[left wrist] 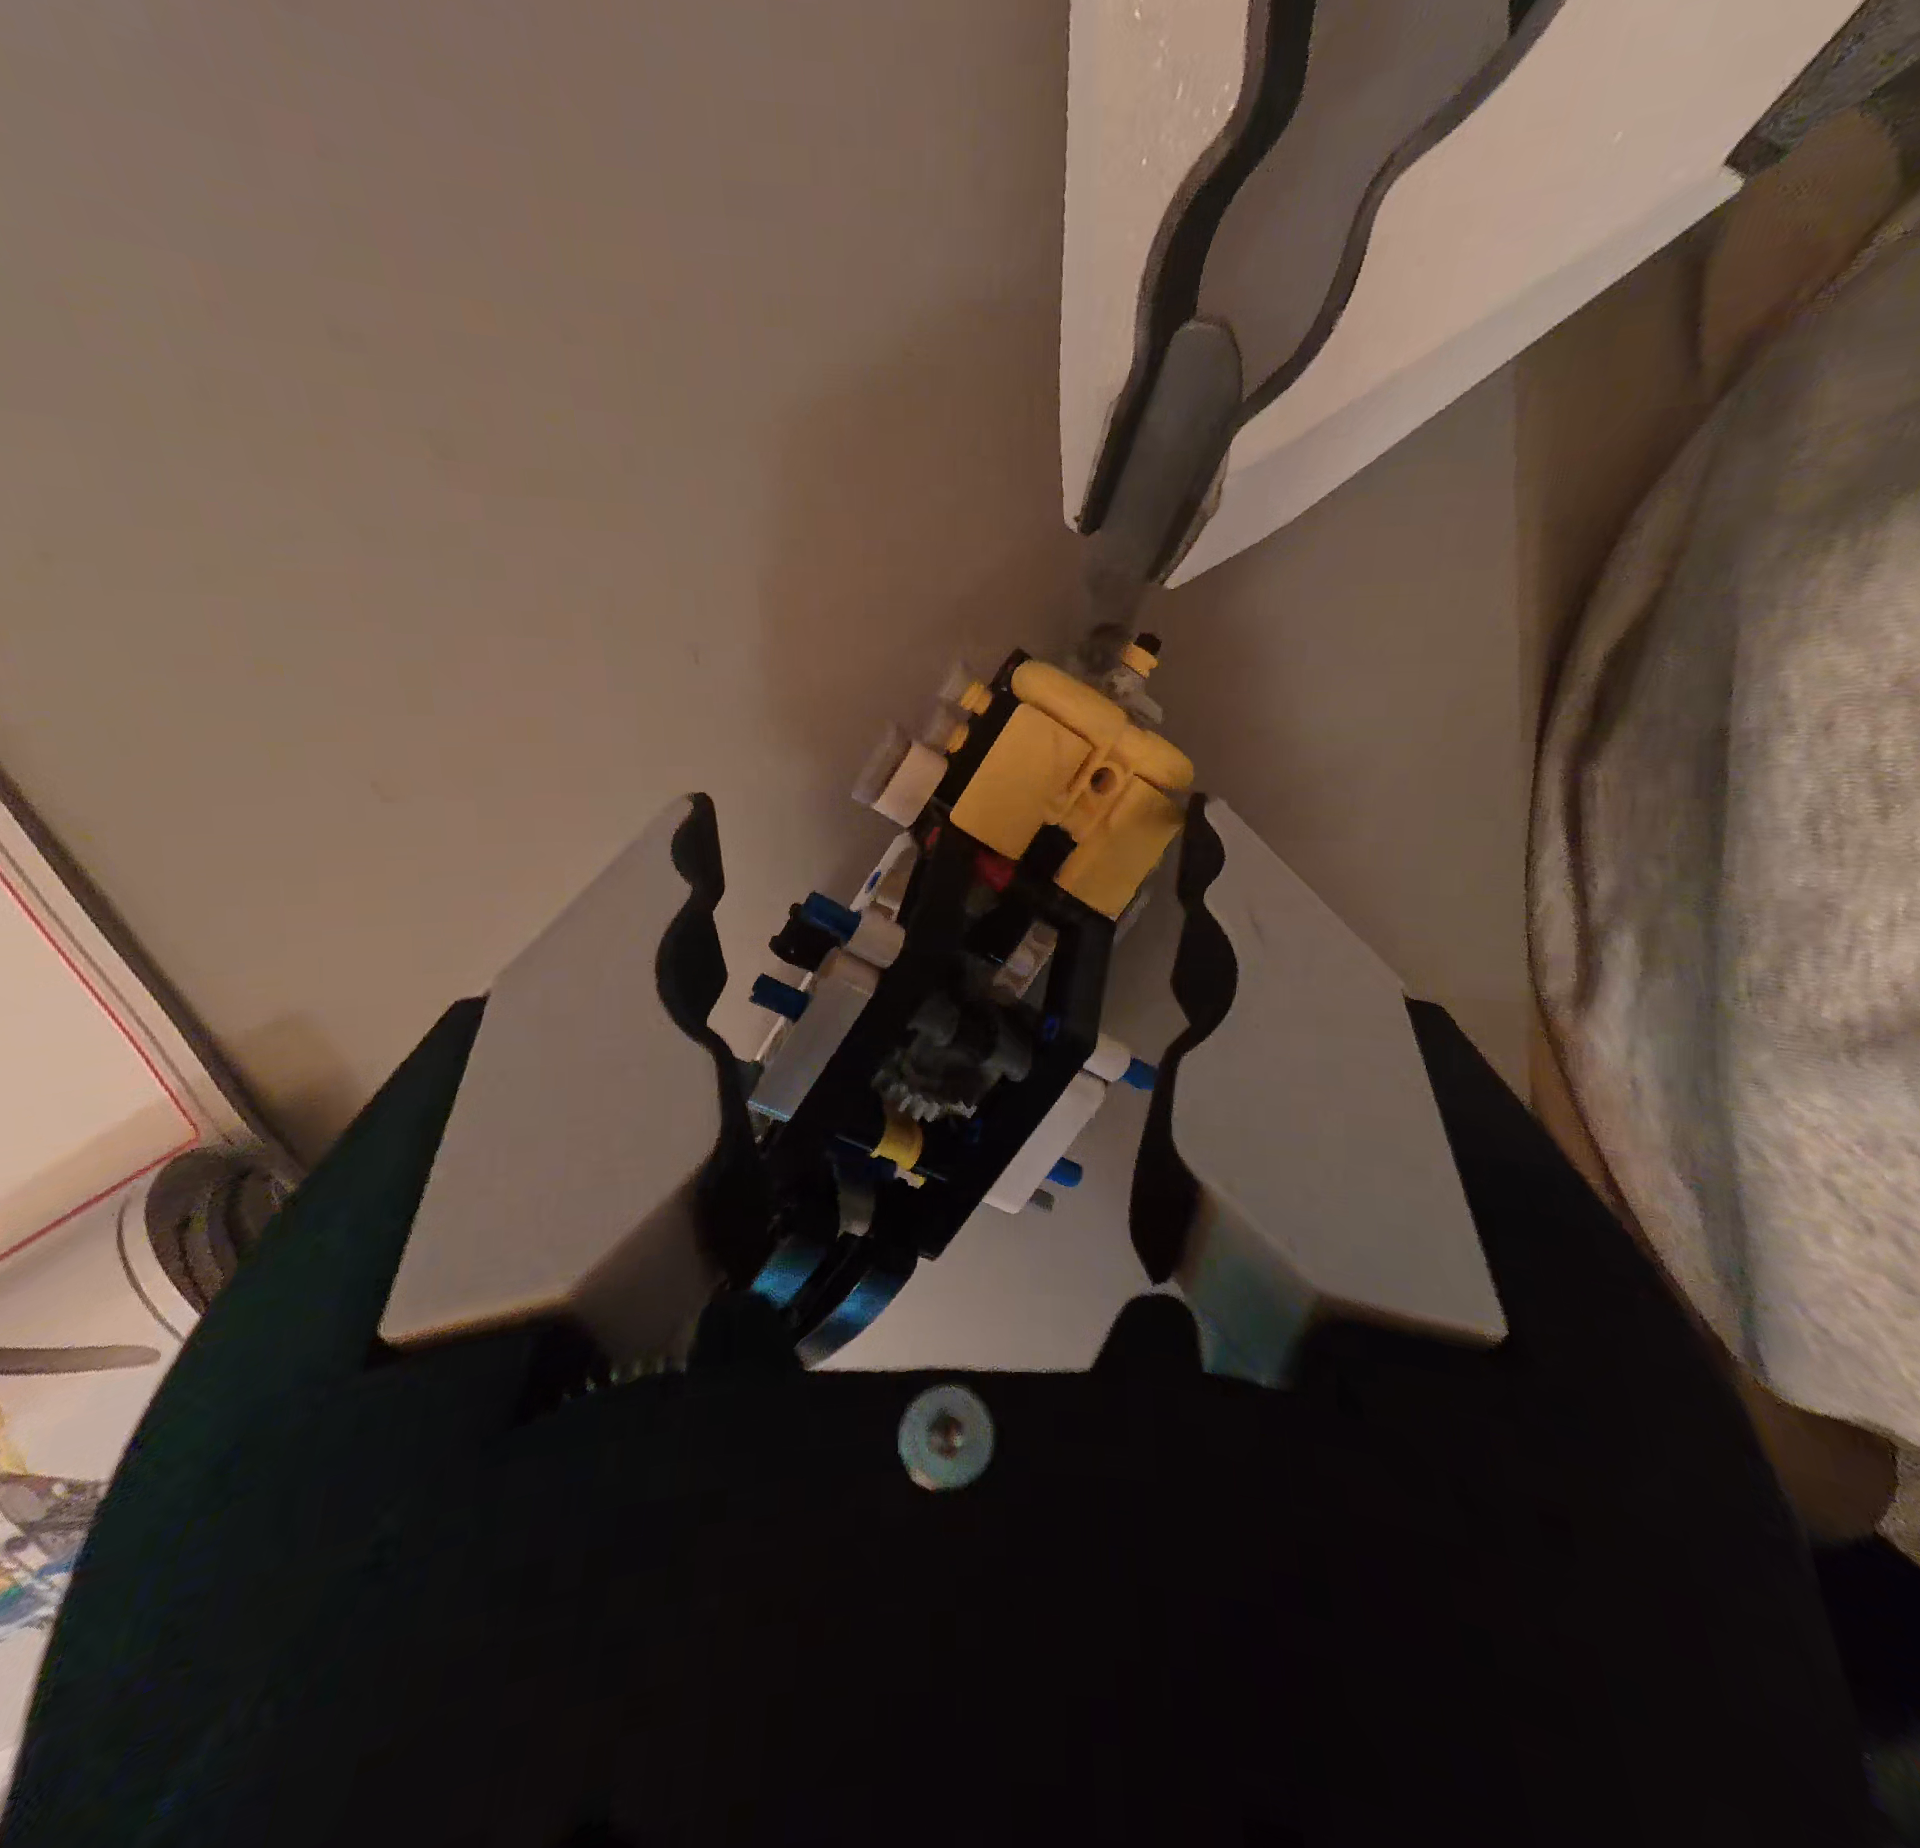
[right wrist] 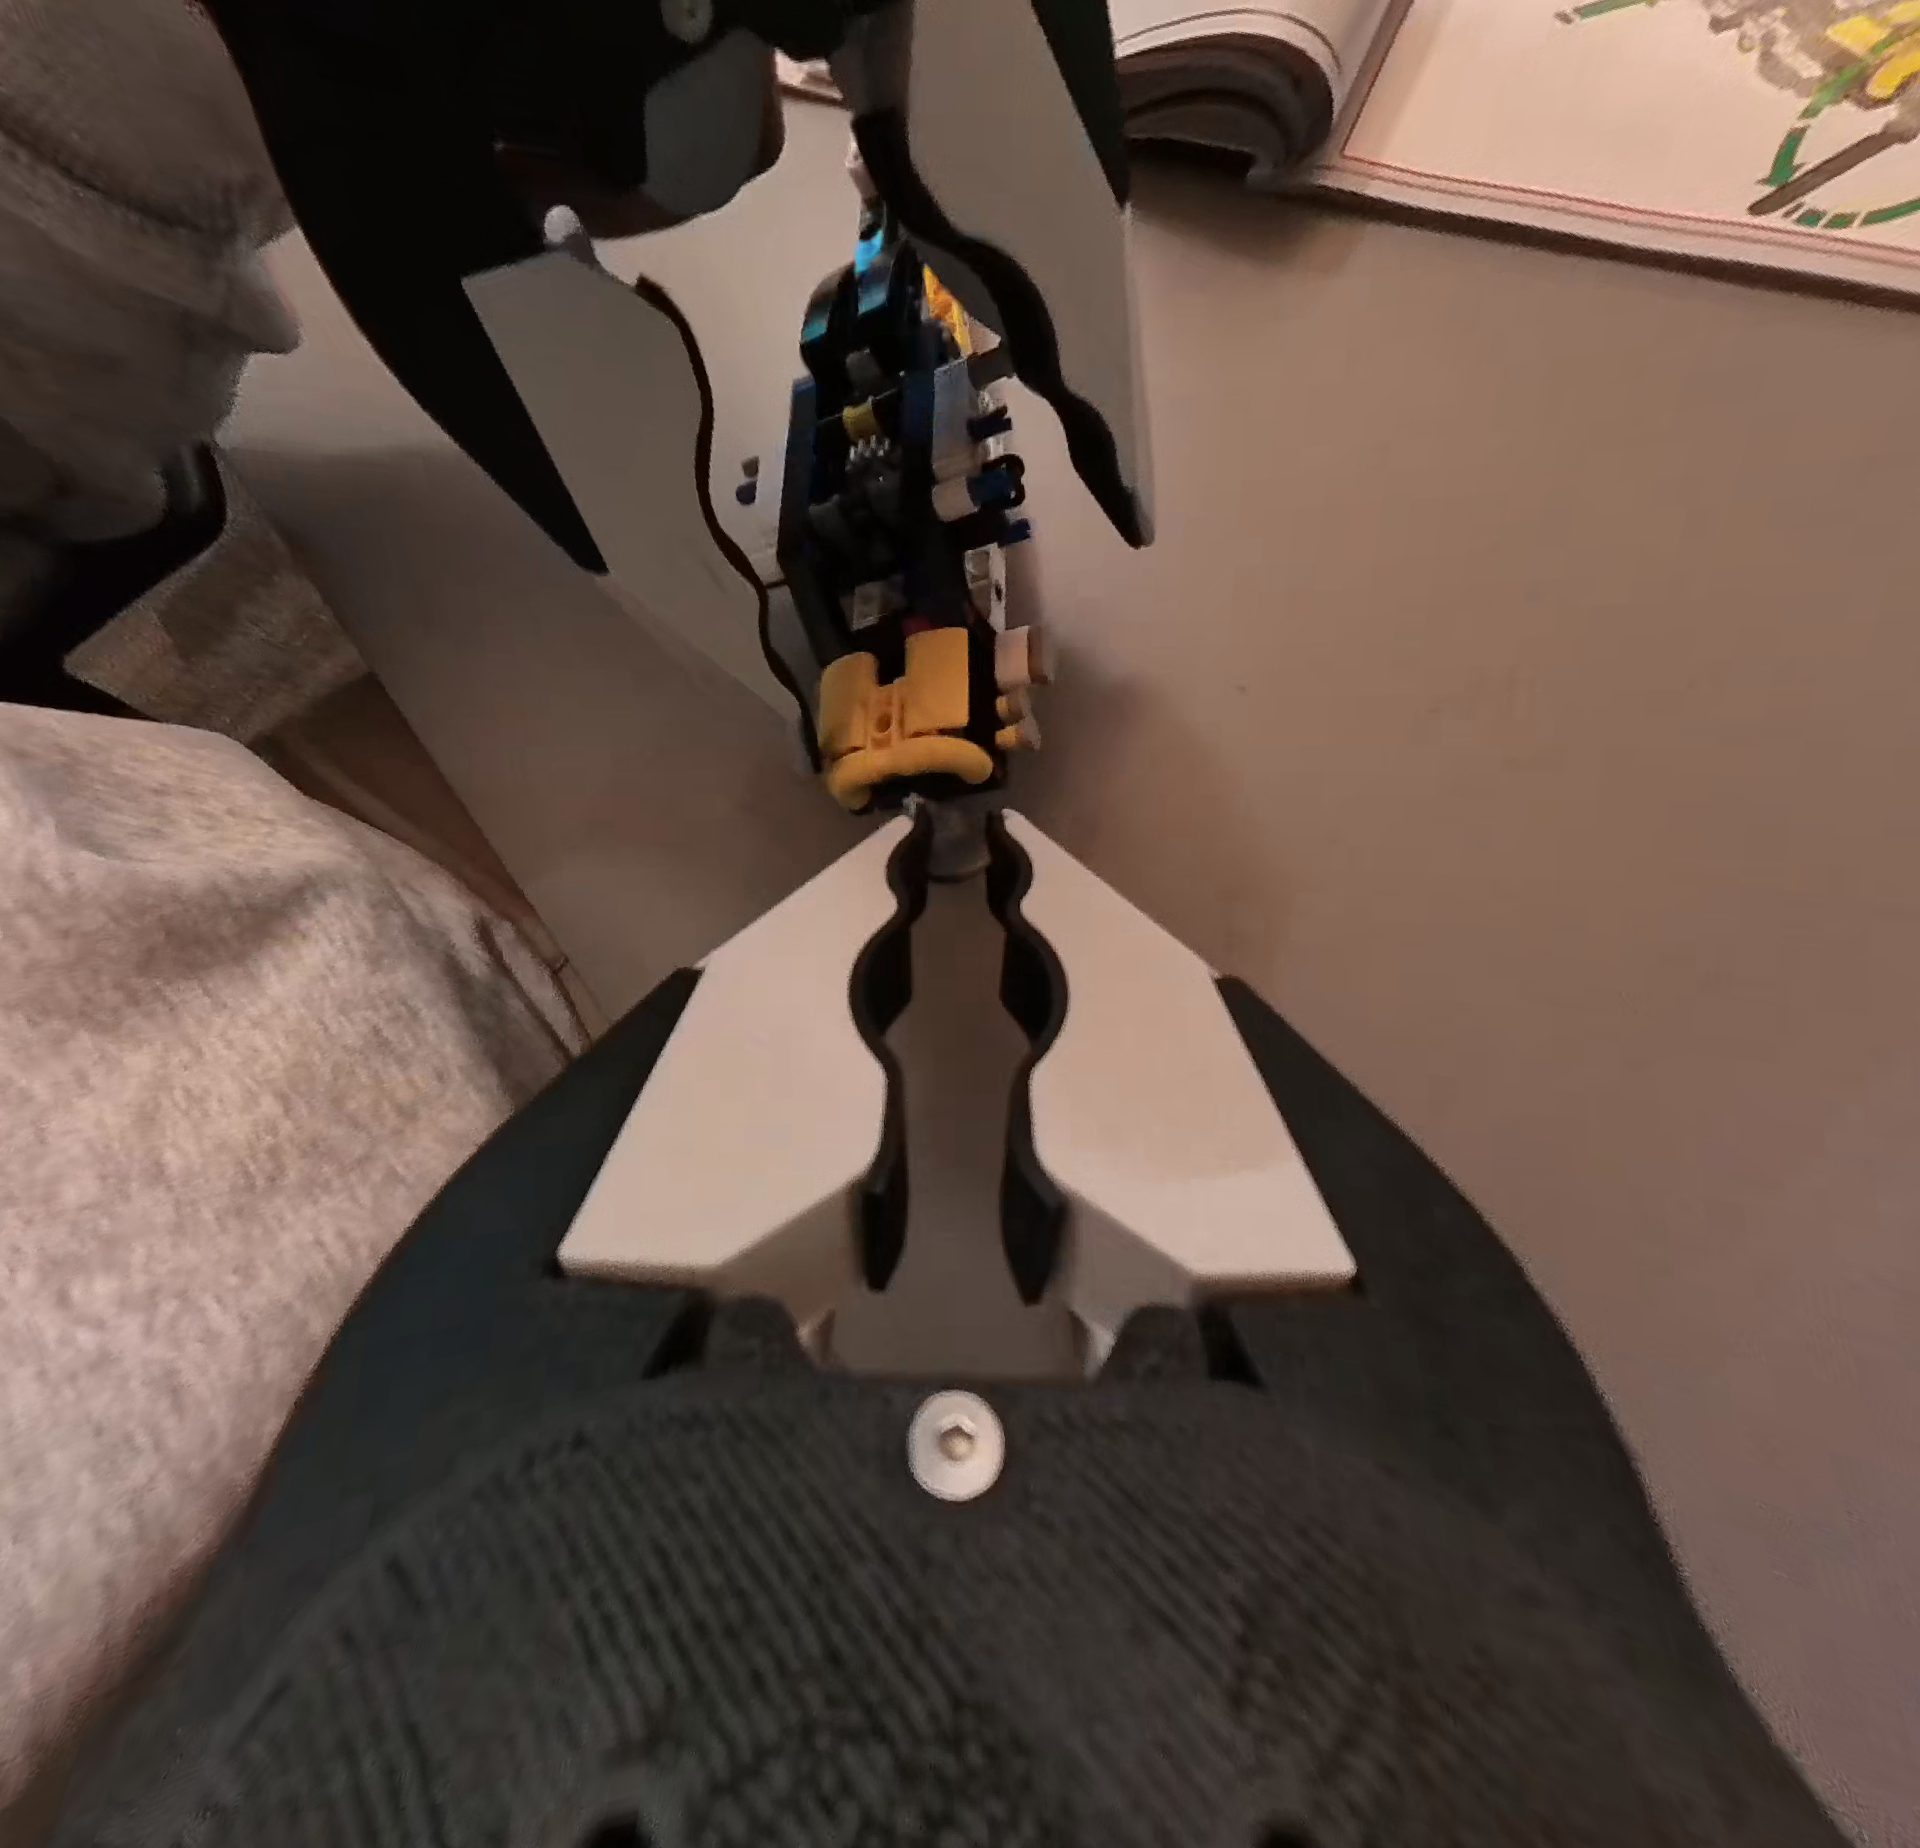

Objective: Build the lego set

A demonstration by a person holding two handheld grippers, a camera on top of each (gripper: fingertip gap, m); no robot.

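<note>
left tongs (left wrist: pixel 951 1050) clamped on black-yellow-white plastic lego assembly (left wrist: pixel 997 967) | right tongs (right wrist: pixel 956 842) pinching small grey plastic piece (right wrist: pixel 951 853) at its yellow end | risk: skewed push shifts assembly in grip

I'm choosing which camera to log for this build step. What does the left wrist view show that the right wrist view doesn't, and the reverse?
Only the left wrist view shows the gears inside the lego assembly and the grey part along the right tool.

Only the right wrist view shows the open instruction booklet, spread at upper right.

Both show the left tool around the assembly, the right tool pinching a grey piece at its yellow end, the table and a grey sleeve.
</note>
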